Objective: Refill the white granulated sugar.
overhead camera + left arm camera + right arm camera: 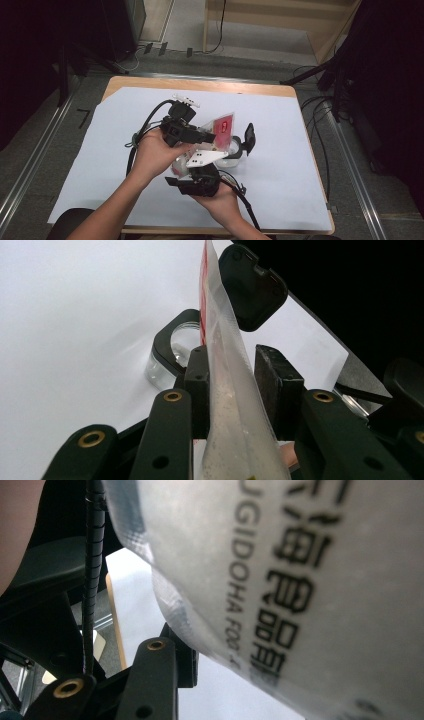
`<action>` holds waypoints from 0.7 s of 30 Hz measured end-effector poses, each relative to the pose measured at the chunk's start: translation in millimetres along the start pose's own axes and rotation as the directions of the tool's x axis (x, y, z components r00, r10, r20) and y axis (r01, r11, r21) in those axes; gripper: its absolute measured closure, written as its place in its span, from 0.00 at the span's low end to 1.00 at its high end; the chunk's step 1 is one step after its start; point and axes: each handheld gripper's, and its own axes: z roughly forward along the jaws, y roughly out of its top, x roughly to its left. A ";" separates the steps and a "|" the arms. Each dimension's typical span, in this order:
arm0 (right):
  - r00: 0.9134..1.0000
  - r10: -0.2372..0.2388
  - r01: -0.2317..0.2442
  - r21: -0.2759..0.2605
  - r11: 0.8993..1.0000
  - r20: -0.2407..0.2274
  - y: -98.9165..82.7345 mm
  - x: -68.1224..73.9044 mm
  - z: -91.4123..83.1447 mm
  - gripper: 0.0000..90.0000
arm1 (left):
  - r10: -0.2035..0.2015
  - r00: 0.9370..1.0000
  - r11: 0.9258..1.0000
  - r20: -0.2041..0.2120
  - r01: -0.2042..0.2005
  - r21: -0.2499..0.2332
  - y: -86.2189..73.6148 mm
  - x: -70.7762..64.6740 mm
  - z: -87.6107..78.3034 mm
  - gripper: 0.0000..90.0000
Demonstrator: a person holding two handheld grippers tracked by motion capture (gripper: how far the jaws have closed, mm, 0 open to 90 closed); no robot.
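Note:
A translucent pouch (222,127) with a red label is held up over the middle of the table between both grippers. My left gripper (209,137) comes in from the left, and in the left gripper view its pads press the pouch (225,405) from both sides. My right gripper (202,162) rises from below. In the right gripper view the printed pouch (300,580) lies against one finger (182,655) and hides the other. Below the pouch stands a clear jar (177,347) with a black rim, its hinged black lid (252,287) flipped open.
A white sheet (115,150) covers most of the wooden table (200,86). The jar (235,152) and its lid (249,137) sit just right of the grippers. Cables run over the floor behind and to the right of the table.

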 end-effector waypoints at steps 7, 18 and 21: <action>1.000 0.002 -0.002 -0.002 1.000 0.001 0.3 0.0 0.1 0.70 | 0.002 1.000 1.000 0.003 -0.002 0.000 0.5 0.4 -0.3 0.78; 1.000 0.002 -0.002 -0.002 1.000 -0.008 11.0 -4.7 2.3 0.70 | -0.020 1.000 1.000 -0.005 0.020 -0.006 9.3 6.6 -6.7 0.78; 1.000 0.012 -0.012 -0.009 1.000 -0.018 15.7 -7.7 5.5 0.70 | -0.031 1.000 1.000 -0.008 0.031 -0.004 14.7 12.0 -7.3 0.78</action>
